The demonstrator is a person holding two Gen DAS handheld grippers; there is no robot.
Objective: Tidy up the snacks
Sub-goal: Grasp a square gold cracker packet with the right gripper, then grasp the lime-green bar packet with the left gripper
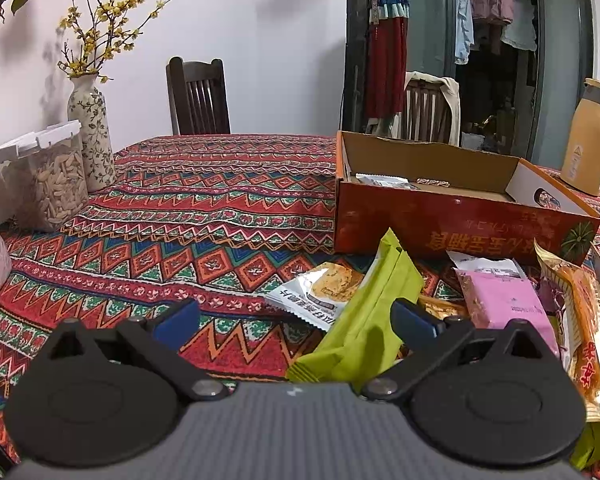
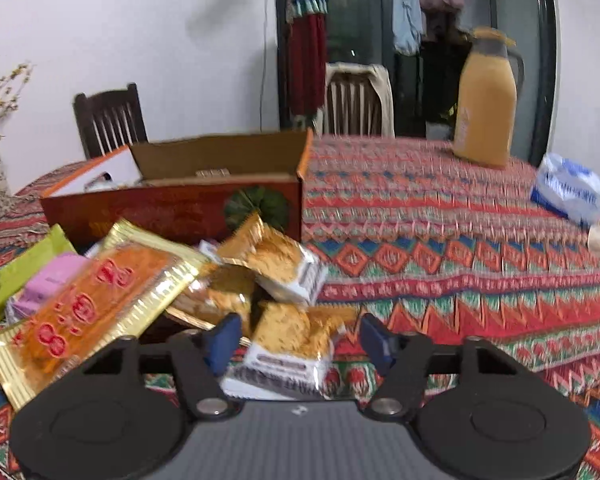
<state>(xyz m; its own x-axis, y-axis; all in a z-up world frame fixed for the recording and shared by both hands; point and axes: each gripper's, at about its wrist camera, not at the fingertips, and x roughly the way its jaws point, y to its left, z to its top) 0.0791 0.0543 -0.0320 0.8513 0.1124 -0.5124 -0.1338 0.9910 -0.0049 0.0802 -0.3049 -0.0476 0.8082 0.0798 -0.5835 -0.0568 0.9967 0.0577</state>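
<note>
A pile of snack packets lies on the patterned tablecloth in front of an open red cardboard box (image 1: 460,224). In the left wrist view my left gripper (image 1: 296,322) is open, low over the pile's left edge, with a green packet (image 1: 364,328) between its fingers; a white biscuit packet (image 1: 320,292), a pink packet (image 1: 504,300) and an orange-gold packet (image 1: 588,336) lie beside it. In the right wrist view my right gripper (image 2: 300,340) is open around a white-and-gold biscuit packet (image 2: 288,344), not touching. A large gold packet (image 2: 92,304) lies to the left. The box (image 2: 172,208) holds a few packets.
A jar of seeds (image 1: 46,184) and a flower vase (image 1: 92,132) stand at the left. A yellow thermos (image 2: 486,100) stands at the back right, and a blue-white plastic bag (image 2: 568,188) lies at the right edge. Wooden chairs (image 1: 198,96) stand behind the table.
</note>
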